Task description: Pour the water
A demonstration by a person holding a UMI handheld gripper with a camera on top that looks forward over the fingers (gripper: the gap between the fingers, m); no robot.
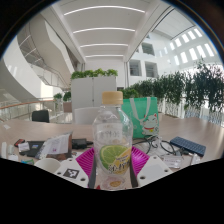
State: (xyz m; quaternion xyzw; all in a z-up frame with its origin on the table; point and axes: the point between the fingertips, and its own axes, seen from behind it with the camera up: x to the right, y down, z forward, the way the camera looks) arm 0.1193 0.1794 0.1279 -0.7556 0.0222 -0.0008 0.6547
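Note:
A clear plastic bottle (112,135) with a white cap and a lime-slice label stands upright between my gripper's (112,166) fingers. The magenta pads (86,160) press against the bottle's lower body on both sides. The bottle looks raised off the table, held level with the view. A white cup rim (46,165) shows low to the left of the fingers, and a clear glass (176,161) stands to the right.
A long table (30,130) holds papers, a dark notebook (186,146) and a green bag (142,115) behind the bottle. White planters with green plants (95,85) stand beyond, in a large bright hall.

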